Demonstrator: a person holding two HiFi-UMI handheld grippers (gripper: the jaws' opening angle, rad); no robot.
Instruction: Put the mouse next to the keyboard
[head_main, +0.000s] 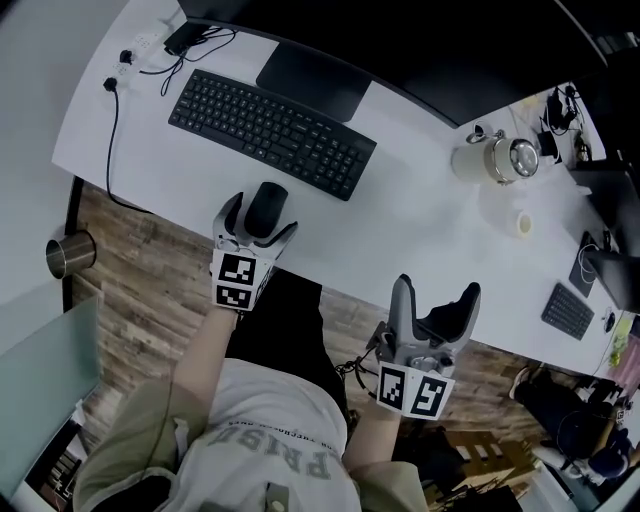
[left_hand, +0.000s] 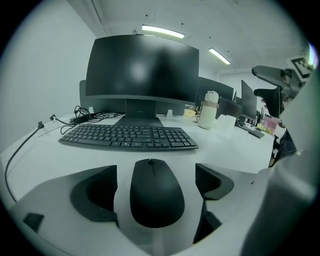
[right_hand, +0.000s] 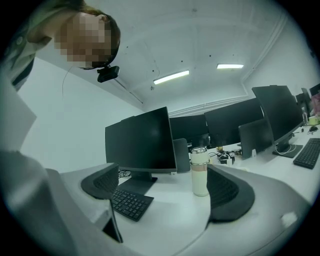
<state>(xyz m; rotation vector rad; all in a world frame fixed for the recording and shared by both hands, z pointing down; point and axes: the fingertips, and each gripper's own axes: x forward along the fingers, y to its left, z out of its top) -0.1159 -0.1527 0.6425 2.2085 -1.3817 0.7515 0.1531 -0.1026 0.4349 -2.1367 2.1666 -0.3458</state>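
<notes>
A black mouse (head_main: 266, 206) lies on the white desk (head_main: 420, 230), just in front of the black keyboard (head_main: 270, 130) near its right half. My left gripper (head_main: 258, 220) is open and straddles the mouse. In the left gripper view the mouse (left_hand: 156, 195) sits between the two pads (left_hand: 102, 192) with a small gap on each side, and the keyboard (left_hand: 129, 137) is just beyond it. My right gripper (head_main: 436, 296) is open and empty at the desk's front edge. In the right gripper view that gripper (right_hand: 165, 192) points across the desk at the keyboard (right_hand: 129, 202).
A monitor base (head_main: 312, 80) stands behind the keyboard. A cream flask (head_main: 497, 157) and a small tape roll (head_main: 522, 223) are at the right. Cables and a power strip (head_main: 140, 50) lie at the far left. A small keypad (head_main: 566, 311) sits near the right edge.
</notes>
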